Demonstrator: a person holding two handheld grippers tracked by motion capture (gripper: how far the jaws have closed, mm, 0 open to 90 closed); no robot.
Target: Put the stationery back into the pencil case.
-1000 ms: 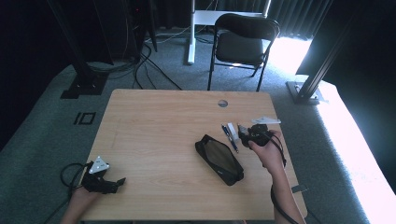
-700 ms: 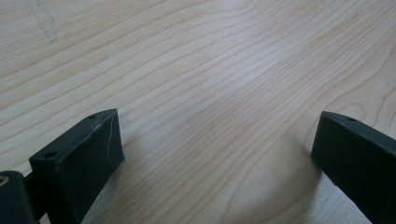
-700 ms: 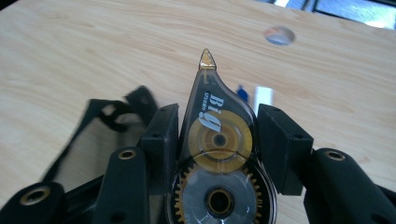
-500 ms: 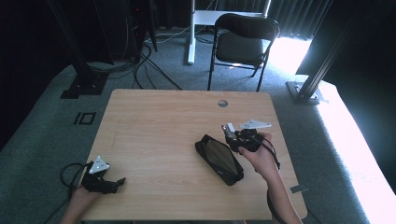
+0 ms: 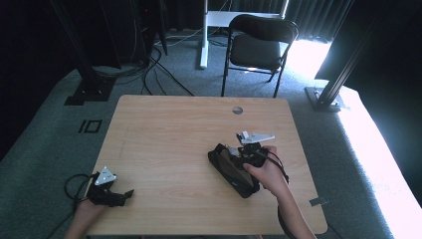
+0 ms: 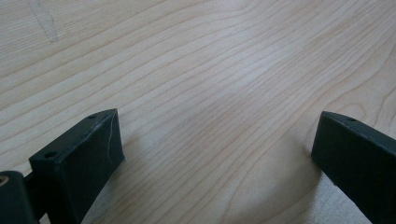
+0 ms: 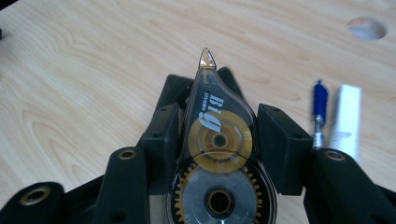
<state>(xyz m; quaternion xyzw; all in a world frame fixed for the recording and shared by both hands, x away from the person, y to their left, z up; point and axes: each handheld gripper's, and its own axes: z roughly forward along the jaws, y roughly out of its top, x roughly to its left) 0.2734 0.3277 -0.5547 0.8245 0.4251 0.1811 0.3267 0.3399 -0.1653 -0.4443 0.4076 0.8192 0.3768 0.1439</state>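
Between the jaws of my right tongs sits the correction tape dispenser, clamped on both flat sides with its amber tip pointing away over the wooden tabletop; from the high view I see those tongs hovering just above the open black pencil case near the tabletop's right edge. Just beside the dispenser lie a blue pen and a white eraser, while my left tongs rest released near the front left corner, jaws spread wide over bare wood.

"Big" on correction tape dispenser
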